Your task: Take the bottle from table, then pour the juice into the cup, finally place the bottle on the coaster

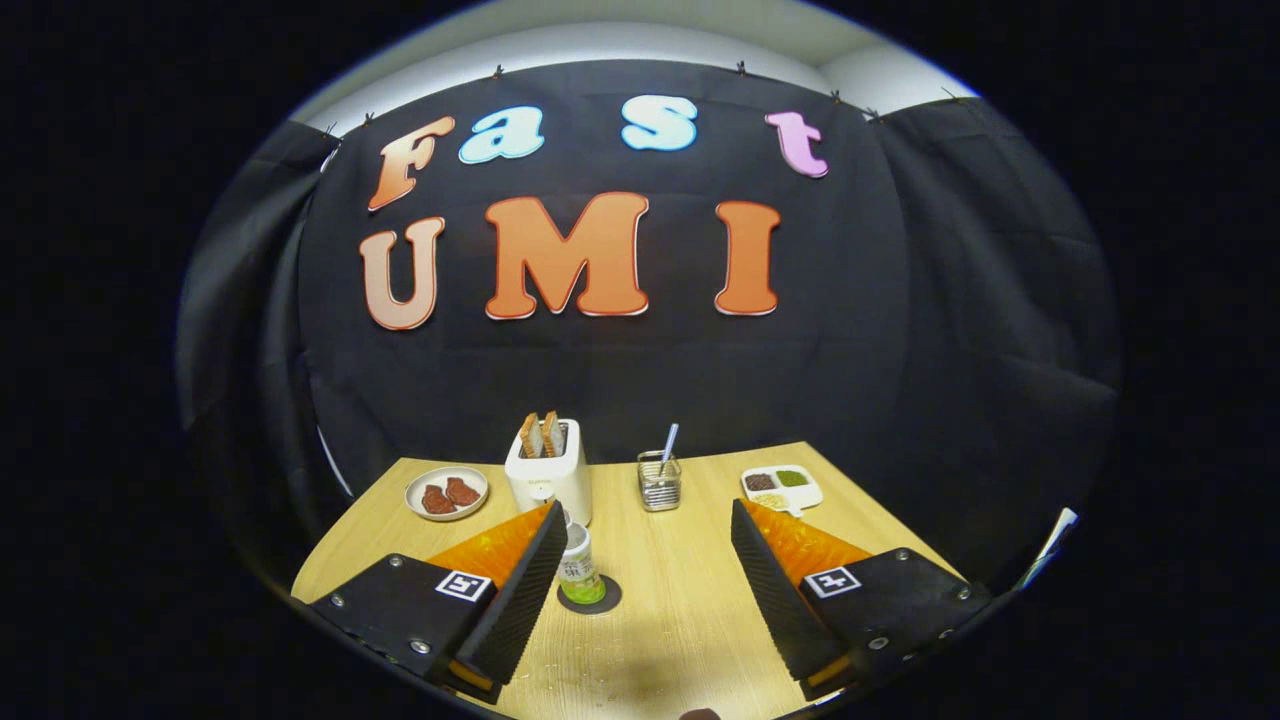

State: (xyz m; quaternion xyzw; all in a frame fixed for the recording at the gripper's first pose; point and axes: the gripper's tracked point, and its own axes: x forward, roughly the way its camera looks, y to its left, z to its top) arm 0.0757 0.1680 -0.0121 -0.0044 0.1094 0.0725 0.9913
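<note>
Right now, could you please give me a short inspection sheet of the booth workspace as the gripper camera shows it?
Surface: light wooden table, dry as far as I can tell.
Job's things: bottle upright on the dark round coaster, just inside the gripper's left finger; glass cup with a straw further back, beyond the fingers.
Clutter: white toaster holding toast; plate with reddish pieces beside it; divided white tray of food behind the right finger.
Gripper: gripper open, fingers wide apart, holding nothing.
Cables: nothing seen.
Surroundings: black cloth wall behind and beside the table.
</note>
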